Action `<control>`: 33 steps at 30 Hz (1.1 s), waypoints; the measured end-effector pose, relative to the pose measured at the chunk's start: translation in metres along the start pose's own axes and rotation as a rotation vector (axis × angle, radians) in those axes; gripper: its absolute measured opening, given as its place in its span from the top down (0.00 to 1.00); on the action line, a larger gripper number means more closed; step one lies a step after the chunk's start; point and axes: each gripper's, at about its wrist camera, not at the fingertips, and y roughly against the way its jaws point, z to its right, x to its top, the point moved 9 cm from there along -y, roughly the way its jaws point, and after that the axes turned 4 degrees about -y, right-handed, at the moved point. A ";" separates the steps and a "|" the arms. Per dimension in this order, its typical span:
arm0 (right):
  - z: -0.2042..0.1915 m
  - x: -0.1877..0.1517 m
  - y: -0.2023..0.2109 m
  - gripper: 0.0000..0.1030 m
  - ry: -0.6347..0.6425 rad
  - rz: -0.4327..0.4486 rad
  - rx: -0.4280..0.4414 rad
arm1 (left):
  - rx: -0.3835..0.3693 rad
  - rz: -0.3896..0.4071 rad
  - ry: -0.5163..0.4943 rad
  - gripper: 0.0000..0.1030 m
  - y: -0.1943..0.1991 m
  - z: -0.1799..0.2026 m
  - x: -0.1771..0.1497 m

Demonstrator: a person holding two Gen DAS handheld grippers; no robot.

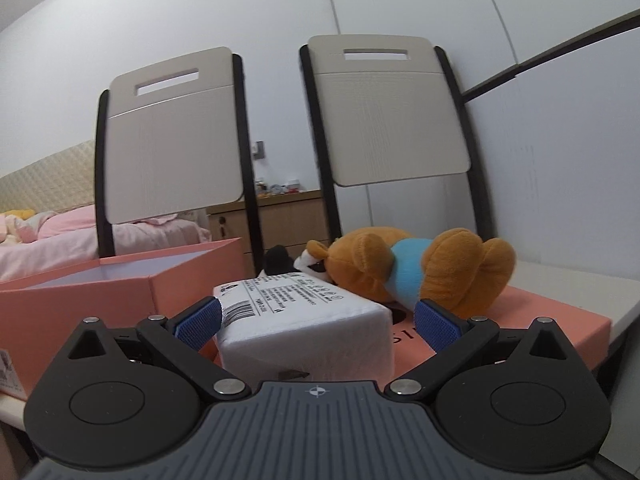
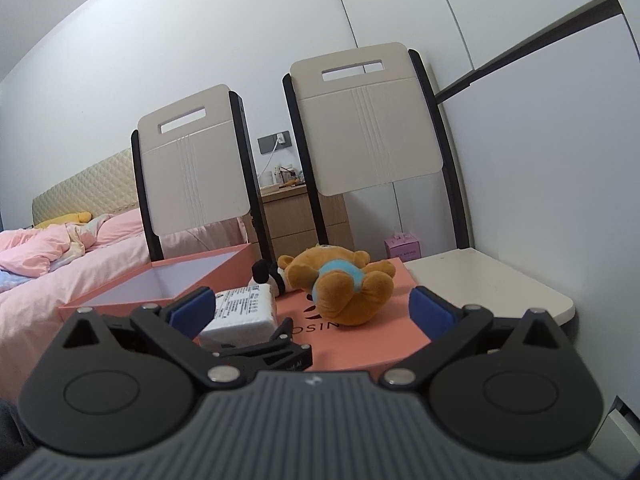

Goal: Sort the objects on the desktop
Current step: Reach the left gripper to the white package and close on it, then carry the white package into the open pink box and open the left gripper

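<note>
A white soft pack with a printed label lies on a flat pink box lid. My left gripper is open, its blue pads on either side of the pack; the left pad is at the pack's corner, the right pad stands apart. A brown plush bear in a blue shirt lies on the lid behind the pack, with a black and white plush beside it. My right gripper is open and empty, held back from the lid; the pack, bear and left gripper's fingertip show ahead.
An open pink box stands to the left of the lid. Two folding chairs lean behind the white table. A small pink carton sits far back. A bed with pink bedding lies at the left.
</note>
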 end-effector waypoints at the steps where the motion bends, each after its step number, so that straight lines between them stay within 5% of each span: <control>1: 0.000 -0.001 0.000 0.00 0.007 -0.005 -0.002 | 0.014 -0.001 0.005 0.00 0.000 -0.001 -0.001; 7: -0.003 -0.004 0.000 0.00 0.030 -0.016 0.001 | 0.098 -0.041 0.012 0.00 -0.005 -0.001 -0.008; 13: -0.002 -0.005 0.000 0.00 0.024 -0.024 0.003 | 0.084 -0.106 0.036 0.00 -0.025 -0.003 -0.009; 19: 0.004 -0.004 0.001 0.00 -0.003 -0.019 -0.002 | 0.031 -0.105 0.076 0.10 -0.025 -0.013 0.001; 33: -0.026 -0.009 -0.017 0.00 0.006 -0.036 0.034 | -0.136 0.058 0.114 0.12 -0.002 -0.082 0.076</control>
